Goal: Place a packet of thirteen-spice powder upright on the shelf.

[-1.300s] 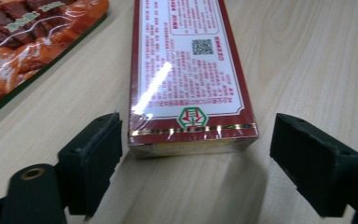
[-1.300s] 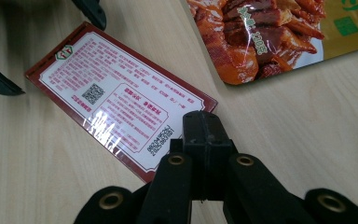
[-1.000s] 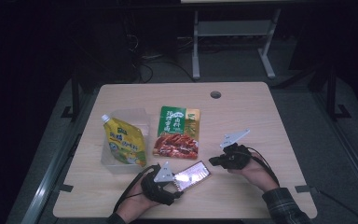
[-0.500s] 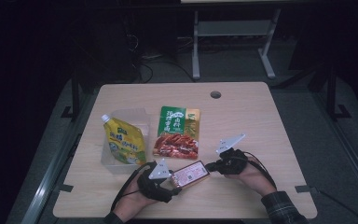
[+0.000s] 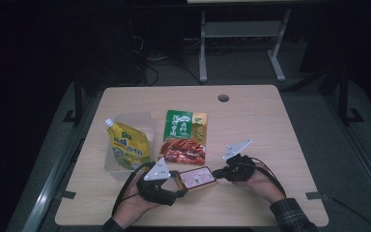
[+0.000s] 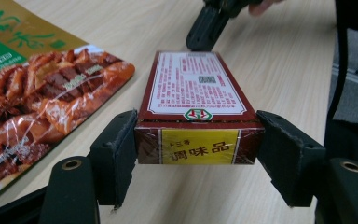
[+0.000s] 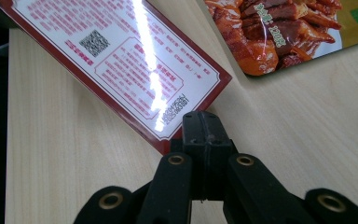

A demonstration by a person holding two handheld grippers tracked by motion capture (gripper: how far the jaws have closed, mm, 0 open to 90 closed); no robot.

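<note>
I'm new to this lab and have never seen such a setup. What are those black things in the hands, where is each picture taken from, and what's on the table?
No robot here: a person holds a hand-held claw in each hand, each with two black jaws and its own camera.

The high view looks down from above the wooden table. The other two pictures come from the cameras on the claws, looking along their jaws.

On the table lie a yellow spouted pouch over a clear container, and a green and red packet of braised meat.

The left claw grips a dark red seasoning box by its two sides at the yellow-labelled end. The right claw has its jaws closed together with nothing between them; its tip sits at the far end of the box, seemingly touching it.
</note>
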